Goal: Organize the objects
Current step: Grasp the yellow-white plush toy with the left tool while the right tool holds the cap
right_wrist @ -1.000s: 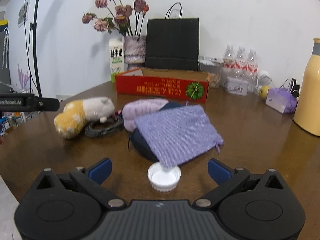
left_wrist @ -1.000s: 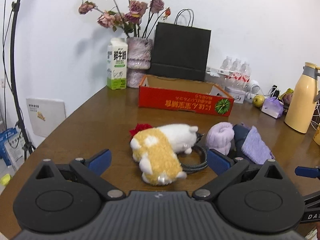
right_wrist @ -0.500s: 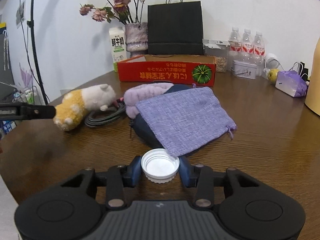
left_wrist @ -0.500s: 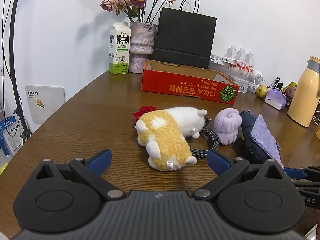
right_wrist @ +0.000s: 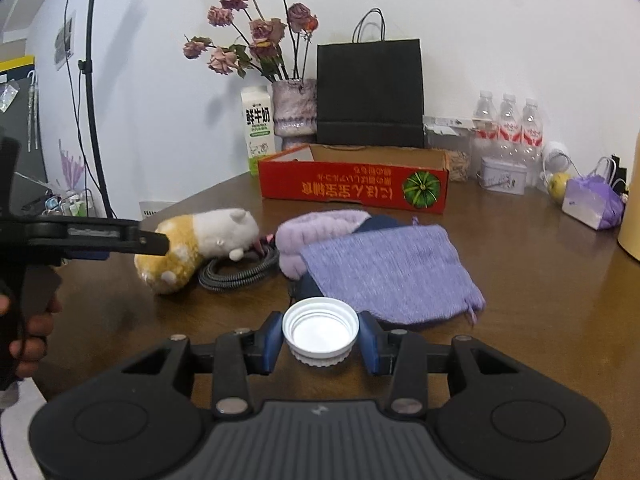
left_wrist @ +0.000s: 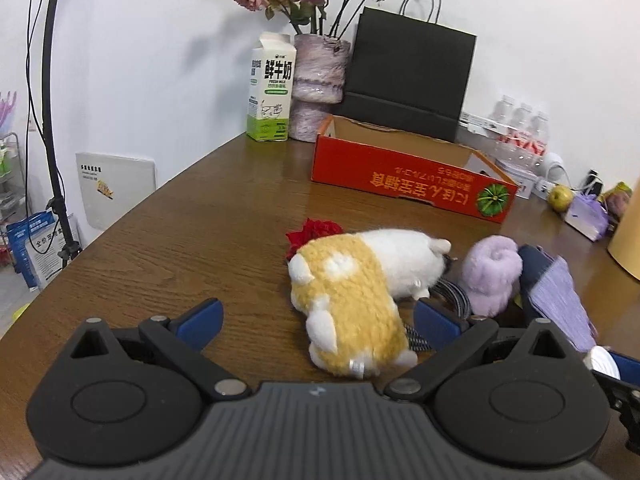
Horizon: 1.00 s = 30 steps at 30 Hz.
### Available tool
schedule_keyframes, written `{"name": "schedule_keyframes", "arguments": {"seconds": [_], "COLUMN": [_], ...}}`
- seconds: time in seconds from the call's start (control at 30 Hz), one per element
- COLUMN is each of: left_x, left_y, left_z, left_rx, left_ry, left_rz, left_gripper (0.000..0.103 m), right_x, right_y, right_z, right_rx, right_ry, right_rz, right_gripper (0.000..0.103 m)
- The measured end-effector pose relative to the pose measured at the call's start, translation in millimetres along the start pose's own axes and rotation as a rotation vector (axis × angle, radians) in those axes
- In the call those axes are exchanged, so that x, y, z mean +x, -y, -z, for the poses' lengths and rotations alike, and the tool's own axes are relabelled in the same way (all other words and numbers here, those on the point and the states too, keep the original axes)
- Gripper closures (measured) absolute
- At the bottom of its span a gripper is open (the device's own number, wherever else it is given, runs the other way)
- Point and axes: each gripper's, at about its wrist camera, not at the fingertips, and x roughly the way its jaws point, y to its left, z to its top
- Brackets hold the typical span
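1. Left gripper first: my jaws stand wide apart, nothing pinched. The plush toy lies partly between the blue pads, toward the right one, and I can't tell if it touches. Fuzzy yellow-and-white pile, soft and squashy.
2. Risk here: closing now would likely grab loose fur off-centre, and the toy could roll or drag the coiled cable tucked under it at 3 o'clock.
3. Centre of the table, glossy dark wood: a fluffy lilac roll and a knitted purple pouch draped over something navy.
4. Right gripper: jaws have just been closing and now clamp the white cap, a ribbed, rigid plastic ring, open side up.
5. Risk: the cap is smooth, round and held only at 2 small spots; a tilt could pop it free.
6. The red cardboard box sits at 12 o'clock, well apart, the likely drop spot.
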Motion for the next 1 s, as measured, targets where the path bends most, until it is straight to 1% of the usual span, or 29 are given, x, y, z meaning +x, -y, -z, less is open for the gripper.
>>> {"name": "schedule_keyframes", "arguments": {"seconds": [0.13,0.3,0.37,0.47,0.53,0.57,0.6,0.63,0.67,1.0], "left_x": [13,28,31,35,37,38,37,36,34,11], "left_y": [5,10,9,9,8,7,5,3,2,-2], "left_z": [-2,-3,-2,0,1,2,3,4,5,10], "left_rx": [0.004,-0.018,-0.035,-0.042,-0.043,-0.052,-0.066,-0.077,-0.070,-0.012], "left_ry": [-0.010,-0.024,-0.031,-0.050,-0.065,-0.075,-0.078,-0.078,-0.071,-0.021], "left_rz": [-0.036,-0.075,-0.071,-0.051,-0.036,-0.015,0.017,0.038,0.043,0.070], "left_gripper": [0.000,0.000,0.002,0.009,0.027,0.034,0.054,0.053,0.054,0.054], "right_x": [0,3,4,7,9,10,11,12,13,18], "right_y": [-2,0,2,4,5,5,6,6,7,8], "right_z": [-6,-13,-14,-15,-16,-16,-15,-15,-15,-15], "right_rx": [-0.008,0.000,0.004,0.008,0.011,0.013,0.015,0.017,0.018,0.022], "right_ry": [0.025,0.044,0.048,0.049,0.046,0.045,0.044,0.042,0.041,0.038], "right_rz": [-0.013,0.005,0.010,0.015,0.016,0.017,0.017,0.017,0.017,0.014], "right_gripper": [0.064,0.064,0.064,0.064,0.064,0.064,0.064,0.064,0.064,0.064]}}
